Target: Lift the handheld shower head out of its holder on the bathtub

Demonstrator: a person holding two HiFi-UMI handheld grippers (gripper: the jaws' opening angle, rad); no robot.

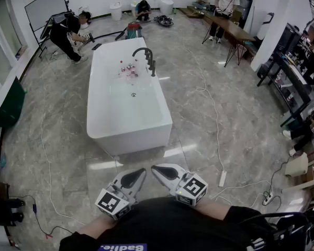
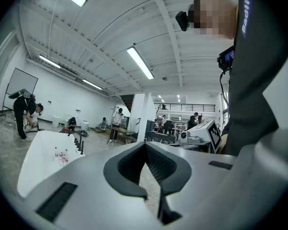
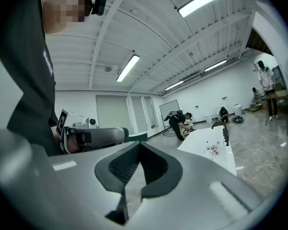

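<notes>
White bathtub [image 1: 131, 132], black faucet [image 1: 151, 63]

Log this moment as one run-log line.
phase: pre-approach | left gripper: shut, empty | right gripper: shut, empty | bathtub: ahead, apart from both | black faucet set on rim: untouched

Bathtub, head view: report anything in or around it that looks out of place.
A scatter of small red-and-white items lies loose inside the white freestanding bathtub, near the black curved faucet: odd contents for a tub. A thin white cable also snakes over the grey floor beside it, a possible trip hazard.
</notes>
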